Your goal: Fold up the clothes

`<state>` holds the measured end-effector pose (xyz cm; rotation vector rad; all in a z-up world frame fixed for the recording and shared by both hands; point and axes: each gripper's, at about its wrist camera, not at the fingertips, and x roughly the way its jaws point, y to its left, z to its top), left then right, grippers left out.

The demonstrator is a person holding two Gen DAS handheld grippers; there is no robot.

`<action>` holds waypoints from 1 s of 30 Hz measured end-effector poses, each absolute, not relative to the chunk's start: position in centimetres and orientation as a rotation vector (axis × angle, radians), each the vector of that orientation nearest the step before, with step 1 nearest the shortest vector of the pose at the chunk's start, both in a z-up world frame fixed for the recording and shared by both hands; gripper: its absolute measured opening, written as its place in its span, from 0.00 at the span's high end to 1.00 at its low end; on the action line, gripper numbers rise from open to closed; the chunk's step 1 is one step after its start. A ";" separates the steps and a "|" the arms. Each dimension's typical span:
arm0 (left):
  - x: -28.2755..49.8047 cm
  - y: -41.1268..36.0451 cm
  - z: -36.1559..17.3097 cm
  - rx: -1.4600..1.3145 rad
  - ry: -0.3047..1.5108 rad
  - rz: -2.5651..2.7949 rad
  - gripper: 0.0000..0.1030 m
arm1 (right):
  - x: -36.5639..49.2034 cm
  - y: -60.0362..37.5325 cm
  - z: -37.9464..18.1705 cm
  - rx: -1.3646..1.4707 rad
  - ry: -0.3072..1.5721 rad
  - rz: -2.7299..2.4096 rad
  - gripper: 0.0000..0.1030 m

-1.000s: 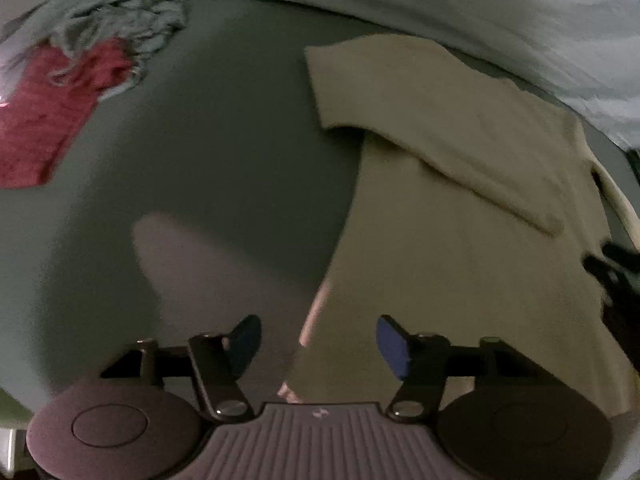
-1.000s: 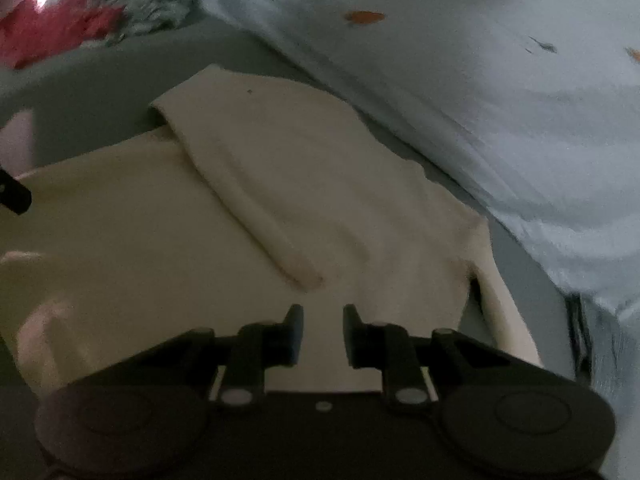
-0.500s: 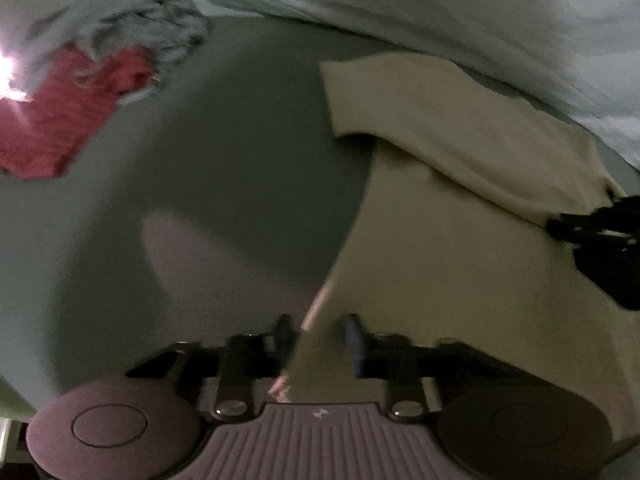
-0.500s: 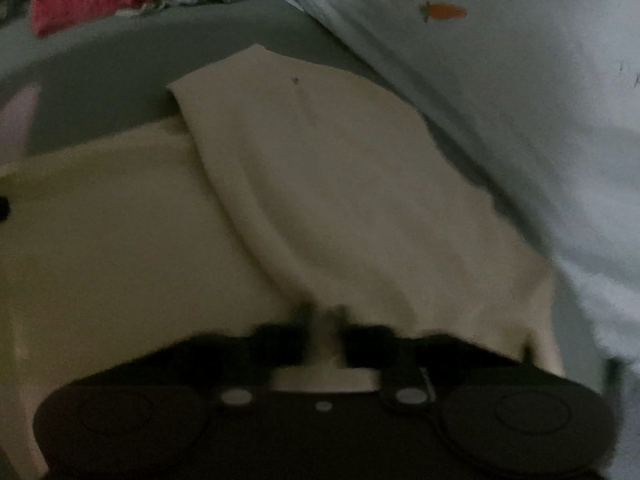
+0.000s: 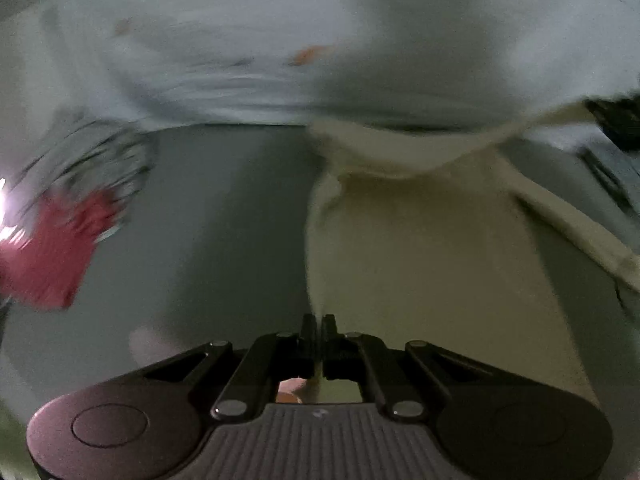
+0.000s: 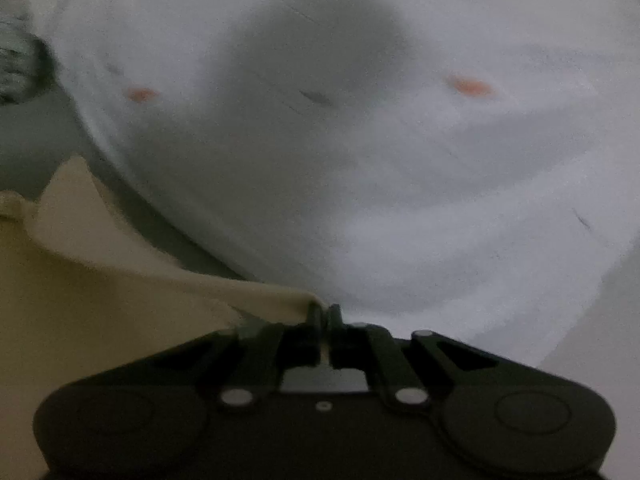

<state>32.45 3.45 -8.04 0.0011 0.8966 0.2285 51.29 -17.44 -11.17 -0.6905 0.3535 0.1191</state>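
Note:
A cream sweater (image 5: pixel 432 248) lies on a grey bed surface (image 5: pixel 224 216), with its far part lifted and hanging in a fold. My left gripper (image 5: pixel 319 322) is shut on the sweater's near left edge. My right gripper (image 6: pixel 325 314) is shut on another edge of the cream sweater (image 6: pixel 100 292), which stretches away to the left from its fingers. The right gripper also shows dark at the far right of the left wrist view (image 5: pixel 618 124), holding the raised cloth.
A red garment (image 5: pixel 48 256) and a grey knitted garment (image 5: pixel 84 164) lie at the left of the bed. A pale blue duvet (image 5: pixel 280 52) with small orange prints fills the back, and it fills most of the right wrist view (image 6: pixel 360 152).
Both grippers have closed on the sweater's edges and lifted. The sweater's far side now rises off the bed and both views have tilted up toward the duvet.

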 end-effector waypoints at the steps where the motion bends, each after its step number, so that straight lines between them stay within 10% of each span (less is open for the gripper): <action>1: 32.8 2.1 -8.7 0.031 0.916 0.190 0.94 | 51.4 -18.4 -11.9 -0.672 0.396 0.101 0.97; 8: 34.9 -3.5 -16.7 0.142 1.214 -0.068 0.82 | 52.2 -24.6 -16.5 -0.535 0.686 -0.016 0.65; 14: 33.9 1.0 -13.8 -0.091 1.096 0.026 0.44 | 45.3 -22.2 -18.8 -0.363 0.807 0.124 0.57; 24: 35.2 5.5 -16.6 -0.287 1.165 0.185 0.29 | 40.4 -18.5 -20.3 -0.239 0.937 0.295 0.26; 29: 37.0 6.4 -16.3 -0.277 1.153 0.189 0.29 | 41.4 -18.8 -18.8 -0.163 0.908 0.271 0.27; 30: 37.6 6.9 -16.2 -0.276 1.147 0.188 0.29 | 41.9 -18.8 -18.4 -0.144 0.883 0.272 0.44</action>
